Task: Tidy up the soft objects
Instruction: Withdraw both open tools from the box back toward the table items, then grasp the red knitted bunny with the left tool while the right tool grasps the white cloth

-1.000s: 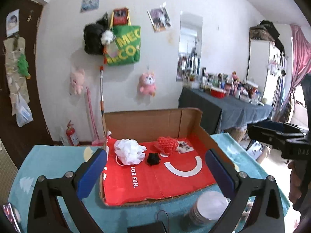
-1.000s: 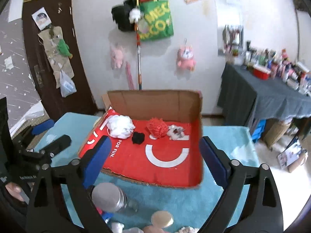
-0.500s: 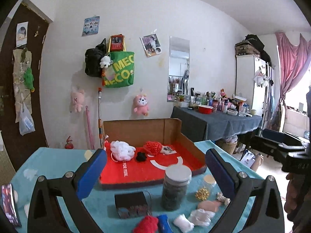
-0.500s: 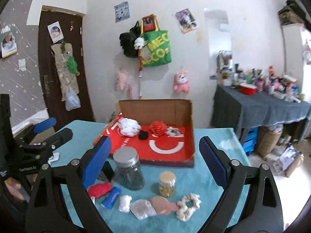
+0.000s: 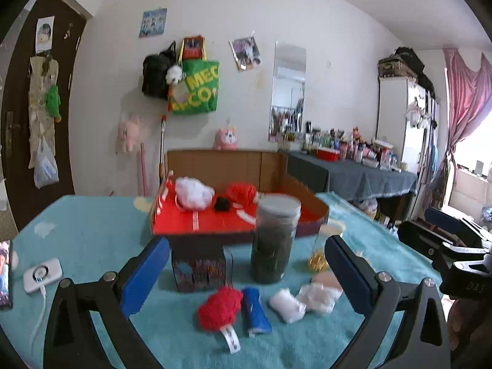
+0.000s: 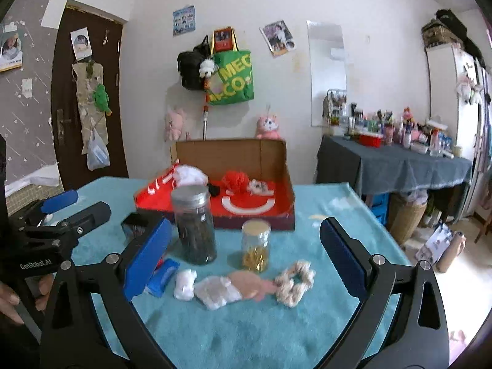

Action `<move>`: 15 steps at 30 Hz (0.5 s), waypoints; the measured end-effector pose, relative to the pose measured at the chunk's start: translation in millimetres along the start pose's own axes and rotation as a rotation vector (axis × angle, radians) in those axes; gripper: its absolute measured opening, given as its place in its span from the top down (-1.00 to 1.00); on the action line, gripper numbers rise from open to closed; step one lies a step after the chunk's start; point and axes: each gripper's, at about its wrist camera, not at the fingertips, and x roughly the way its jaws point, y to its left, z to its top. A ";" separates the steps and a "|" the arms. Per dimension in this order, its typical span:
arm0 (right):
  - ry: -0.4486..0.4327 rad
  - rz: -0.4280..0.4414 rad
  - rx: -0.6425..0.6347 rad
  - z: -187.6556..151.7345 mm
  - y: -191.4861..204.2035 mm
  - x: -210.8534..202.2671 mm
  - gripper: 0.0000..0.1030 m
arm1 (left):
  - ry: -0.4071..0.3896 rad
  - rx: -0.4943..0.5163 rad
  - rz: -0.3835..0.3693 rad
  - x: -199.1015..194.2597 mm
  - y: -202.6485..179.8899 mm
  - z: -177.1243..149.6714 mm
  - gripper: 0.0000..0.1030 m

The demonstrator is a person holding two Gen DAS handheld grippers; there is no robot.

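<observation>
claws (image 6: 243,256) wide, jars (image 6: 193,224) before box (image 6: 261,212)

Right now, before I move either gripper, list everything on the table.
box: 1, cardboard, red floor, far side; holds white puff, red puff, black piece, small patterned piece
tall jar: 1, dark contents, centre
small jar: 1, gold contents, beside it
dark box: 1, centre-left
near row: red pompom, blue roll, white roll, white cloth, pink piece, cream scrunchie
white device: 1, left
left hand-held gripper: open
right hand-held gripper: open
</observation>
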 end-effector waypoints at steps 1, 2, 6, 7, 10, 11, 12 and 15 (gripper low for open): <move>0.007 -0.003 0.002 -5.5 0.1 2.2 -0.92 | 0.012 0.003 0.008 3.3 0.2 -4.9 -1.00; 0.015 -0.010 0.001 -11.7 0.9 5.2 -0.92 | 0.024 0.005 0.010 4.9 -1.2 -10.4 -1.00; 0.070 -0.014 -0.005 -28.7 5.3 18.9 -0.92 | 0.095 -0.013 0.007 18.8 3.1 -29.0 -1.00; 0.084 -0.008 0.002 -31.7 5.4 22.3 -0.92 | 0.108 -0.012 0.010 21.9 3.5 -32.3 -1.00; 0.130 0.004 0.017 -43.5 5.9 33.7 -0.92 | 0.147 -0.002 0.025 31.2 4.0 -44.1 -1.00; 0.139 0.005 0.019 -46.1 6.0 36.1 -0.92 | 0.157 -0.003 0.028 33.0 4.3 -46.7 -1.00; 0.149 0.005 0.020 -48.8 5.9 38.9 -0.92 | 0.176 -0.007 0.028 36.7 5.5 -50.3 -1.00; 0.178 0.005 0.021 -57.0 5.9 46.0 -0.92 | 0.215 -0.021 0.029 44.8 9.3 -57.6 -1.00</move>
